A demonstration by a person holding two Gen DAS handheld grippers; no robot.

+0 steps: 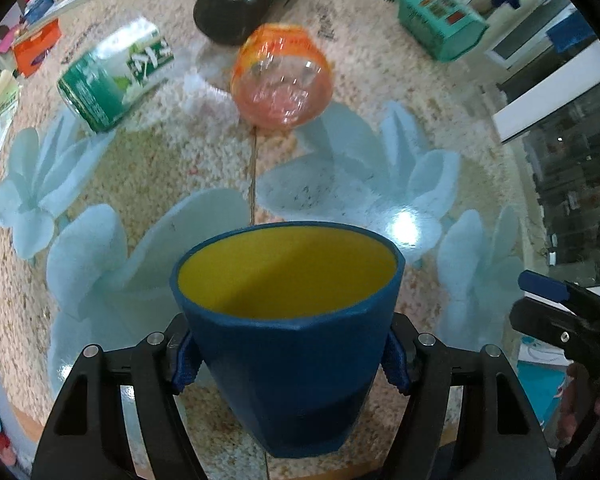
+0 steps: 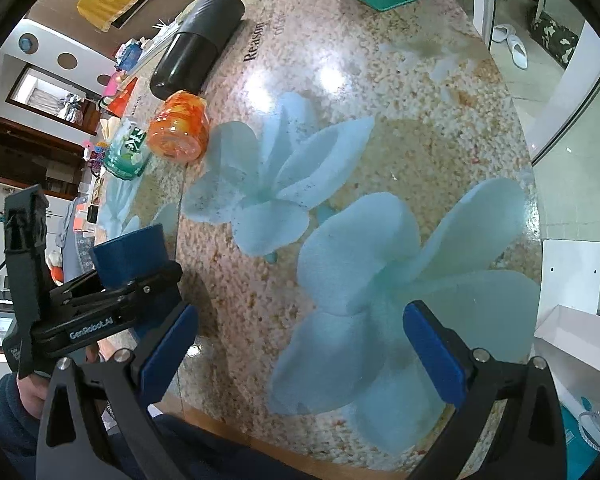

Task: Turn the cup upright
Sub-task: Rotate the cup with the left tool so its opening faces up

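Observation:
A blue cup [image 1: 292,360] with a yellow inside sits between the blue pads of my left gripper [image 1: 290,364], which is shut on its lower body. Its mouth faces up and away from the camera, and it is held over the near part of the table. In the right wrist view the cup [image 2: 128,254] shows at the left, clamped in the left gripper [image 2: 112,304]. My right gripper [image 2: 300,356] is open and empty over the flower-patterned table [image 2: 380,152]; it shows at the right edge of the left wrist view [image 1: 556,308].
Lying on the table at the far side are a green can [image 1: 116,76], an orange clear jar [image 1: 282,80] and a black cylinder [image 1: 240,0]. A teal box [image 1: 440,20] stands at the far right. The table edge runs along the right.

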